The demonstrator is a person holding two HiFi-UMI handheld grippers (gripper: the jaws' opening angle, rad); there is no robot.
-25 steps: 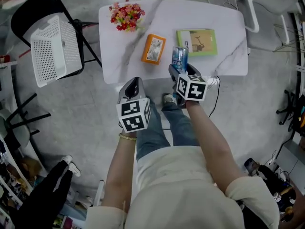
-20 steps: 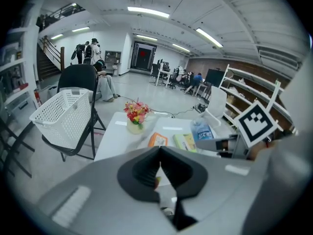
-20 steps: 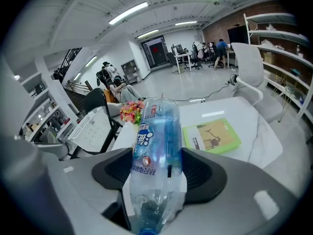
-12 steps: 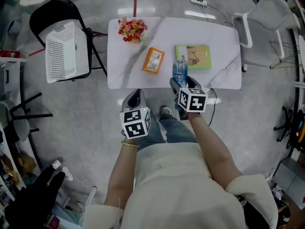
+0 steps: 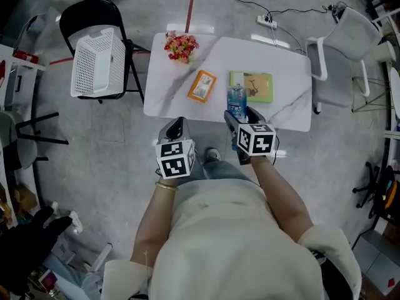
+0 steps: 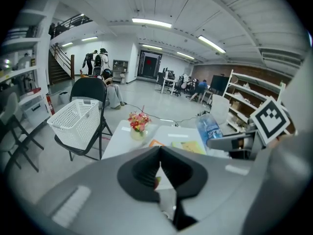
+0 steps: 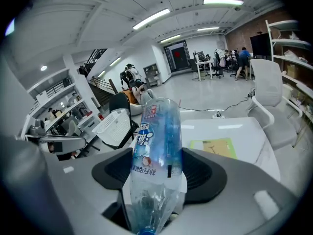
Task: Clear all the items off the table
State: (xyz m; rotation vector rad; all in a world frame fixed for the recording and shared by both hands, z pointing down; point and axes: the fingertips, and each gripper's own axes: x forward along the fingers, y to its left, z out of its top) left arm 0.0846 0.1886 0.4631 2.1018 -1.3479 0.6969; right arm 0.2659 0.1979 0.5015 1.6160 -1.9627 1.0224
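Observation:
My right gripper is shut on a clear plastic bottle with a blue label, held up over the near edge of the white marble table; the bottle fills the right gripper view, cap end toward the camera. My left gripper is shut and holds nothing, hanging just short of the table's near edge. On the table lie an orange packet, a green book and a small pot of red and yellow flowers.
A white basket sits on a black folding chair left of the table. A white chair stands at the right end. A power strip and cable lie on the floor behind.
Both grippers have risen, the right one lifting the bottle with it. The head view has pulled back, so the table and chairs look smaller and farther.

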